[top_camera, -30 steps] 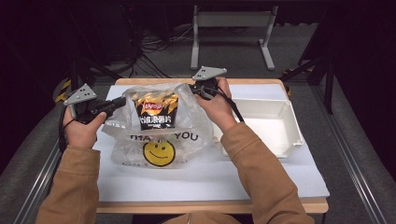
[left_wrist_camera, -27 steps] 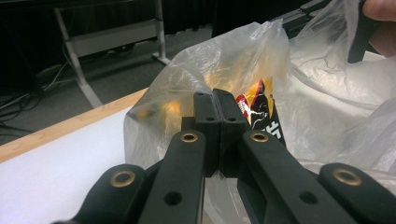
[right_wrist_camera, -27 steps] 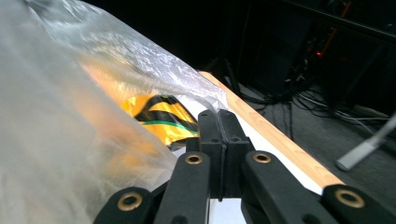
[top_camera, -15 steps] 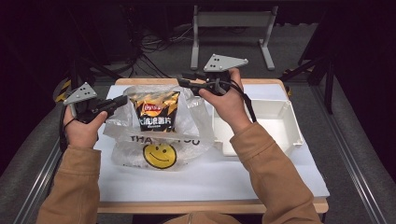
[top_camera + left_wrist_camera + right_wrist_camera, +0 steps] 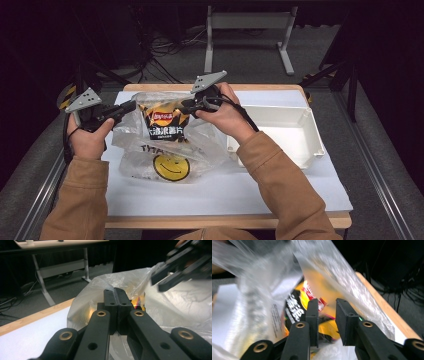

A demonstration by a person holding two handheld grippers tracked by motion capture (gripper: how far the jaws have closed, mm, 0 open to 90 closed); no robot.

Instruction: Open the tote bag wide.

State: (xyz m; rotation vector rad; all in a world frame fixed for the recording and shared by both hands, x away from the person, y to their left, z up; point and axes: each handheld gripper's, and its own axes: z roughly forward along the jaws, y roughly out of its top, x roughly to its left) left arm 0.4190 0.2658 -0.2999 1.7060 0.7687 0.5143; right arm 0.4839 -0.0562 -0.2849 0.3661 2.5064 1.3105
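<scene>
Seemingly midway, the left gripper [image 5: 116,302] is pinching the plastic bag [image 5: 150,150] rim with fingers pressed together while the right gripper [image 5: 325,315], fingers spread, is reaching around the chip packet [image 5: 165,122], not yet gripped.

One clear plastic bag [image 5: 172,150] lies at the table's [image 5: 225,195] left, with one chip packet [image 5: 165,122] inside. One white tray [image 5: 285,132] sits right. Two grippers: left gripper [image 5: 131,106], right gripper [image 5: 186,106].

chip bag [image 5: 167,124]: upright, inside clear smiley plastic bag [image 5: 170,150] | on white table [image 5: 225,192]
</scene>
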